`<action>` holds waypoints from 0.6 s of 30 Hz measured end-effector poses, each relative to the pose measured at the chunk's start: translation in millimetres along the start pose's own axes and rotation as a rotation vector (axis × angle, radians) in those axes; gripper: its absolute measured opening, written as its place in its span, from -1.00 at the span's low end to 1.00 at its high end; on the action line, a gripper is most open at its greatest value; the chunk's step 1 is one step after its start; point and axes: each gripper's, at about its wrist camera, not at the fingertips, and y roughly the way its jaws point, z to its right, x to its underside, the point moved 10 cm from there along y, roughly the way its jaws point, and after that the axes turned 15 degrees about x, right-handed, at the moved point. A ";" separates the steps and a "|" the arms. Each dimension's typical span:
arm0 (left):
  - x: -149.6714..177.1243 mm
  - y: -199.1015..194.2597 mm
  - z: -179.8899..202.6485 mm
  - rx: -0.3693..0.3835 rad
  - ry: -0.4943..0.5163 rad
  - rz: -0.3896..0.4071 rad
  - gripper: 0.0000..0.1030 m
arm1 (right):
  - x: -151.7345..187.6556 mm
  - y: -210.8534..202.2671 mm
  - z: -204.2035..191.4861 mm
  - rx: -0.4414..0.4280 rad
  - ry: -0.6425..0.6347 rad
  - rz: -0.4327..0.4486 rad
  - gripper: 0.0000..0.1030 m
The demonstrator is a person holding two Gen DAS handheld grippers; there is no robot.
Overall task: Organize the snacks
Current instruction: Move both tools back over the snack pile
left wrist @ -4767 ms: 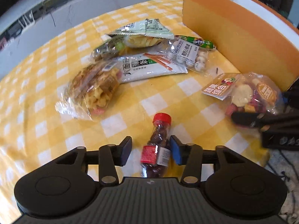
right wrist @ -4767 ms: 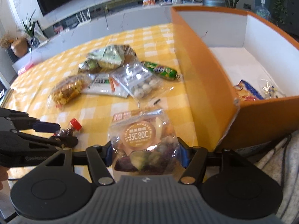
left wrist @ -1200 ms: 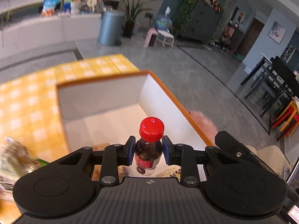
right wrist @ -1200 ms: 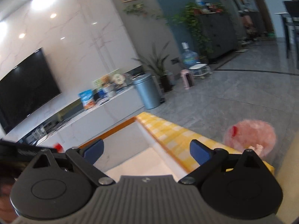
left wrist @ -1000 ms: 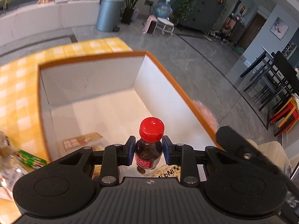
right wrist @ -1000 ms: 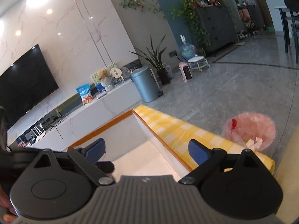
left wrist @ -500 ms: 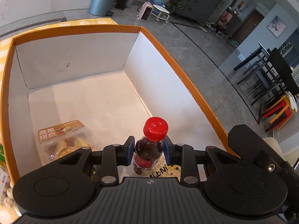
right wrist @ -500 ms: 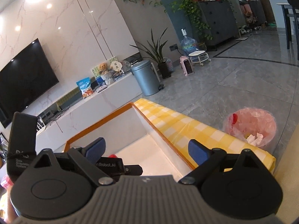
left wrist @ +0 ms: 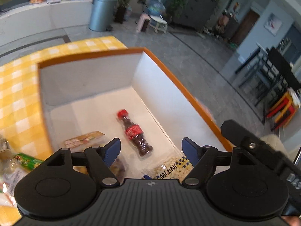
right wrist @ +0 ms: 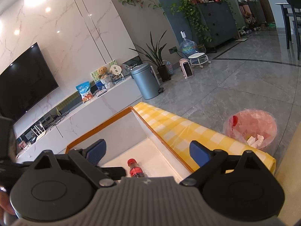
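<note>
A small cola-shaped candy bottle (left wrist: 134, 132) with a red cap lies on its side on the white floor of the orange-rimmed box (left wrist: 180, 86). My left gripper (left wrist: 151, 148) is open and empty above the box, over the bottle's near end. A fruit-chip bag (left wrist: 82, 141) and a bag of small white candies (left wrist: 173, 168) lie in the box near it. My right gripper (right wrist: 148, 149) is open and empty above the box's near side; the bottle (right wrist: 135, 170) shows below it.
The box (right wrist: 105, 126) stands on a yellow checked tablecloth (left wrist: 17, 98). More snack packs (left wrist: 24, 161) lie on the table left of the box. A pink-lined bin (right wrist: 252, 128) stands on the floor beyond the table edge.
My left gripper opened and let go of the bottle, which now lies flat in the box. The left gripper has risen and drawn back. The right gripper has barely moved.
</note>
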 end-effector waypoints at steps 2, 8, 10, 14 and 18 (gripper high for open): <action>-2.5 -13.5 1.7 -0.001 0.007 0.025 0.69 | 0.4 -0.6 -1.1 -0.007 0.001 -0.006 0.81; -17.5 -57.3 3.2 -0.076 0.009 0.122 0.64 | -2.8 -11.4 -6.2 -0.046 -0.016 0.004 0.81; -17.7 -70.8 2.4 -0.141 0.013 0.113 0.63 | -4.5 -17.7 -10.1 -0.062 -0.023 0.011 0.81; -18.2 -104.0 7.0 -0.202 0.017 0.158 0.62 | -6.7 -34.5 -22.2 -0.102 -0.049 0.013 0.81; -12.0 -137.0 2.3 -0.266 -0.019 0.194 0.54 | -3.4 -54.4 -40.2 -0.156 -0.072 -0.001 0.81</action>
